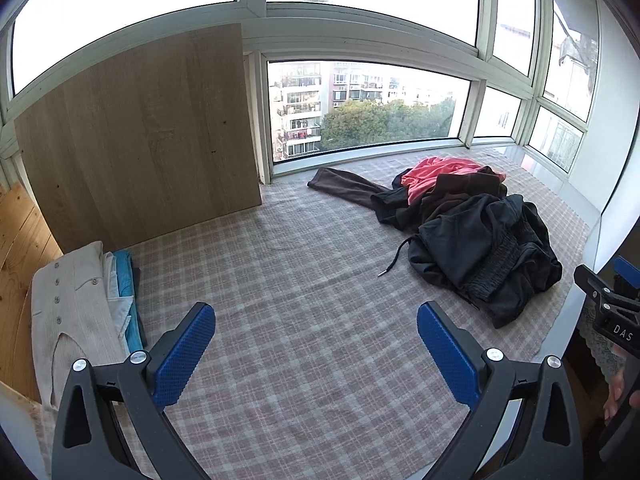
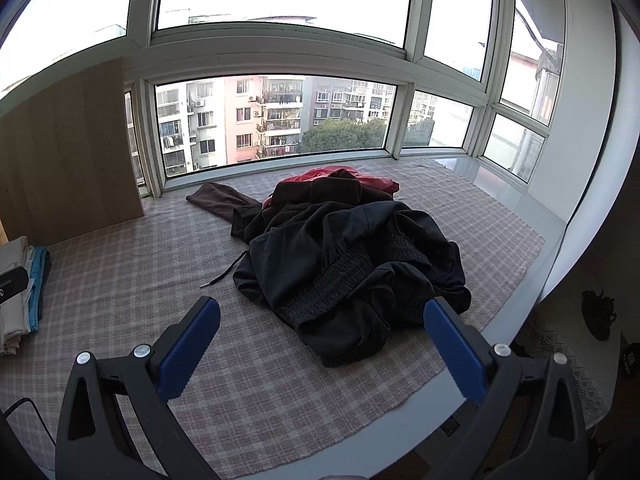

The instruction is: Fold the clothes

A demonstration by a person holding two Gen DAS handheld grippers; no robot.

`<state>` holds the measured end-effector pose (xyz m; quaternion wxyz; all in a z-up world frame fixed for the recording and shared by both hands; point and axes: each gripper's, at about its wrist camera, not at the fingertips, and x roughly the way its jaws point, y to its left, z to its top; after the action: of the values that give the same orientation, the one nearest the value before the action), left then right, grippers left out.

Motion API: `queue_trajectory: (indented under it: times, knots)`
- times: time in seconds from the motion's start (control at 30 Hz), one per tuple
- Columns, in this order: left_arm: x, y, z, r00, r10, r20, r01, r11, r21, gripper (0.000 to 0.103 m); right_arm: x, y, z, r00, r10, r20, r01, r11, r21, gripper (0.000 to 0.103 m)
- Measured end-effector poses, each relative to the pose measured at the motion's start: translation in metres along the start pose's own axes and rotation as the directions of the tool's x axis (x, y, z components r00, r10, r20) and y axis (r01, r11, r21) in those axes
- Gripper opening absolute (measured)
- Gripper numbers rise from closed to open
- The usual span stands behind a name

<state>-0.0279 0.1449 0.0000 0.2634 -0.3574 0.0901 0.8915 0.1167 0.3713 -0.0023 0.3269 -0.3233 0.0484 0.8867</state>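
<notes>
A heap of unfolded clothes lies on the checked cloth: a black garment (image 2: pixel 352 264) with a shirred waistband and drawstring on top, a brown one (image 2: pixel 224 200) and a pink one (image 2: pixel 372 180) behind it. The same black garment (image 1: pixel 484 252) shows at the right in the left wrist view. Folded clothes (image 1: pixel 76 304) are stacked at the left, a beige buttoned piece uppermost. My left gripper (image 1: pixel 316 332) is open over bare cloth. My right gripper (image 2: pixel 320 324) is open just short of the black garment's near edge, holding nothing.
A wooden board (image 1: pixel 140 136) leans against the window at back left. The checked cloth (image 1: pixel 280 280) covers a bay-window platform; its right edge (image 2: pixel 516 300) drops off to a lace-covered surface. Window frames bound the far side. The right gripper's body (image 1: pixel 608 304) shows at the far right.
</notes>
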Motion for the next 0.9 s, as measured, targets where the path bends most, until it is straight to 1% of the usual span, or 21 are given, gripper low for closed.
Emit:
queue_trajectory:
  times: [0.07, 0.2, 0.37, 0.47, 0.57, 0.63, 0.67, 0.7, 0.73, 0.77, 0.83, 0.9]
  knots:
    - [0.003, -0.009, 0.002, 1.000, -0.028, 0.004, 0.027, 0.999, 0.022, 0.102, 0.005, -0.006, -0.001, 1.000, -0.003, -0.018, 0.003, 1.000, -0.006, 0.103]
    - [0.008, -0.023, 0.006, 0.998, -0.062, 0.021, 0.060, 0.997, 0.056, 0.102, 0.014, -0.021, 0.001, 0.999, 0.050, -0.020, -0.050, 0.999, 0.010, 0.103]
    - [0.023, -0.041, 0.012, 0.998, -0.069, -0.011, 0.070, 0.995, 0.075, 0.102, 0.039, -0.034, 0.008, 0.987, 0.151, -0.049, -0.151, 0.988, -0.009, 0.103]
    - [0.033, -0.054, 0.016, 0.998, -0.064, -0.019, 0.065, 0.996, 0.068, 0.102, 0.059, -0.043, 0.019, 0.982, 0.185, -0.040, -0.187, 0.981, -0.056, 0.103]
    - [0.047, -0.068, 0.022, 0.998, -0.041, -0.040, 0.043, 0.998, 0.052, 0.102, 0.088, -0.057, 0.039, 0.965, 0.261, -0.032, -0.263, 0.961, -0.085, 0.101]
    - [0.057, -0.077, 0.026, 0.998, -0.020, -0.055, 0.021, 1.000, 0.018, 0.102, 0.110, -0.067, 0.055, 0.952, 0.304, -0.037, -0.306, 0.946, -0.107, 0.092]
    - [0.061, -0.081, 0.028, 0.998, -0.009, -0.063, 0.009, 1.000, 0.001, 0.102, 0.122, -0.072, 0.063, 0.946, 0.321, -0.044, -0.324, 0.938, -0.120, 0.082]
    - [0.066, -0.086, 0.031, 0.997, 0.001, -0.071, -0.002, 1.000, -0.015, 0.102, 0.135, -0.076, 0.072, 0.940, 0.335, -0.057, -0.340, 0.931, -0.135, 0.075]
    - [0.071, -0.090, 0.033, 0.997, 0.011, -0.079, -0.014, 0.999, -0.032, 0.102, 0.150, -0.080, 0.081, 0.934, 0.350, -0.075, -0.358, 0.922, -0.150, 0.061]
    - [0.076, -0.095, 0.035, 0.996, 0.021, -0.088, -0.026, 0.998, -0.049, 0.102, 0.166, -0.082, 0.089, 0.924, 0.368, -0.100, -0.380, 0.910, -0.163, 0.059]
    - [0.085, -0.103, 0.039, 0.994, 0.044, -0.103, -0.052, 0.996, -0.078, 0.102, 0.199, -0.086, 0.104, 0.908, 0.392, -0.145, -0.414, 0.892, -0.182, 0.059]
    - [0.088, -0.112, 0.042, 0.991, 0.082, -0.108, -0.092, 0.991, -0.094, 0.102, 0.232, -0.085, 0.117, 0.889, 0.417, -0.189, -0.450, 0.872, -0.193, 0.059]
